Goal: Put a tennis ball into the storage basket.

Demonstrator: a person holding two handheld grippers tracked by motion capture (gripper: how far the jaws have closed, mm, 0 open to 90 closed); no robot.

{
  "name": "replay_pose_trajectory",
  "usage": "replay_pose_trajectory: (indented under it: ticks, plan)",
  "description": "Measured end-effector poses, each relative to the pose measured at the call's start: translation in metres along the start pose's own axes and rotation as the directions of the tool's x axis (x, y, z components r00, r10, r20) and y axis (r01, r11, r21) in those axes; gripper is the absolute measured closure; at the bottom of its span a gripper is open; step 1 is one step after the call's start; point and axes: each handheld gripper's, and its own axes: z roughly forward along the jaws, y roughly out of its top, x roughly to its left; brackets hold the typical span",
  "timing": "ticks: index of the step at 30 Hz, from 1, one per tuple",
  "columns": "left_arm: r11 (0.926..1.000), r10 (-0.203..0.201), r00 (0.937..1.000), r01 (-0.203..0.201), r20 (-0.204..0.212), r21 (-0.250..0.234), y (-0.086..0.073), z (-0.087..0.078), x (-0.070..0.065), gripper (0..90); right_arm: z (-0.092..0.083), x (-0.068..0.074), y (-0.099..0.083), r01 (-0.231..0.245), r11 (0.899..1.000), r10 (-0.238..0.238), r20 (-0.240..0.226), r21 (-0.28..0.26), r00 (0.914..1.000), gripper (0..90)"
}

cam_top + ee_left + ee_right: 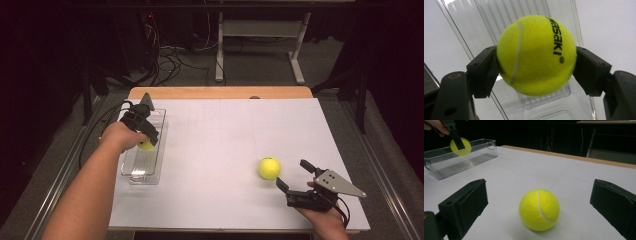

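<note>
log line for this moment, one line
left tongs: shut on tennis ball over clear bin | right tongs: open, second ball on table between jaws, untouched

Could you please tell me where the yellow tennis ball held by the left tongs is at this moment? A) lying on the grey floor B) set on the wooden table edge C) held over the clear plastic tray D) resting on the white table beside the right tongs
C: the left tongs clamp the yellow tennis ball with the clear plastic tray directly beneath it.
</note>
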Motion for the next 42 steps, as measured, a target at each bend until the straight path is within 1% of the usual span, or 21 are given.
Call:
replay_pose_trajectory:
  ticks: [3, 9, 11, 14, 16, 17, 18, 19, 20, 23, 27, 29, 32, 38, 42]
  plan:
    - [1.0000, -0.001, 1.0000, 0.001, -0.007, 0.000, 0.000, 0.002, 0.001, 26.5, 0.000, 0.000, 0.000, 0.001, 1.000, -0.001, -0.002, 0.001, 1.0000, 1.7]
    - [0.9998, 0.000, 1.0000, 0.000, 0.003, -0.018, 0.000, -0.001, 0.000, 26.4, 0.001, 0.000, 0.000, 0.002, 1.000, -0.002, -0.002, 0.002, 1.0000, 1.7]
    - [0.9998, 0.009, 0.9999, -0.009, 0.007, -0.019, 0.000, -0.002, -0.001, 26.3, 0.001, 0.000, 0.000, 0.002, 1.000, -0.002, -0.002, 0.002, 1.0000, 1.7]
    - [0.9996, 0.011, 0.9999, -0.011, -0.006, -0.027, -0.001, -0.003, -0.001, 26.2, 0.001, 0.000, 0.000, 0.002, 1.000, -0.002, -0.001, 0.002, 1.0000, 1.7]
    - [0.9993, 0.024, 0.9997, -0.024, -0.005, -0.029, -0.001, -0.004, -0.001, 25.7, 0.001, 0.000, 0.000, 0.002, 1.000, -0.002, -0.002, 0.001, 1.0000, 1.7]
    - [0.9984, 0.033, 0.9994, -0.032, 0.008, -0.046, -0.001, -0.006, -0.001, 22.0, 0.000, 0.000, 0.000, 0.001, 1.000, -0.001, -0.003, 0.000, 1.0000, 1.8]
    - [0.9972, 0.046, 0.9988, -0.045, 0.018, -0.060, -0.002, -0.008, -0.002, 11.4, 0.001, 0.000, 0.000, 0.003, 1.000, -0.003, -0.004, -0.001, 1.0000, 1.7]
    - [0.9966, 0.054, 0.9984, -0.052, 0.020, -0.063, -0.002, -0.009, -0.002, 5.6, 0.000, 0.000, 0.000, 0.003, 1.000, -0.003, -0.004, -0.001, 1.0000, 1.7]
    - [0.9962, 0.056, 0.9984, -0.056, -0.003, -0.067, -0.002, -0.011, -0.004, 0.8, 0.000, 0.000, 0.000, 0.002, 1.000, -0.002, -0.005, -0.002, 1.0000, 1.7]
    - [0.9967, 0.062, 0.9980, -0.061, 0.011, -0.053, -0.003, -0.013, -0.005, 0.6, 0.001, 0.001, 0.000, 0.002, 1.000, -0.002, -0.004, -0.002, 1.0000, 1.7]
    - [0.9960, 0.072, 0.9970, -0.070, 0.028, -0.055, -0.005, -0.014, -0.008, 0.6, 0.001, 0.001, 0.000, 0.006, 1.000, -0.006, -0.004, -0.003, 1.0000, 1.7]
    - [0.9962, 0.072, 0.9970, -0.071, 0.026, -0.050, -0.005, -0.014, -0.009, 0.6, 0.001, 0.001, 0.000, 0.006, 1.000, -0.006, -0.004, -0.002, 1.0000, 1.7]
    - [0.9965, 0.075, 0.9966, -0.073, 0.033, -0.040, -0.005, -0.015, -0.011, 0.7, 0.001, 0.001, 0.001, 0.007, 1.000, -0.007, -0.004, -0.004, 1.0000, 1.7]
    - [0.9975, 0.066, 0.9977, -0.065, 0.015, -0.026, -0.008, -0.016, -0.014, 0.7, 0.001, 0.001, 0.001, 0.008, 1.000, -0.008, -0.004, -0.003, 1.0000, 1.7]
    - [0.9969, 0.075, 0.9972, -0.075, -0.002, -0.024, -0.011, -0.016, -0.022, 0.7, 0.001, 0.001, 0.001, 0.009, 1.000, -0.009, -0.004, -0.004, 0.9999, 1.7]
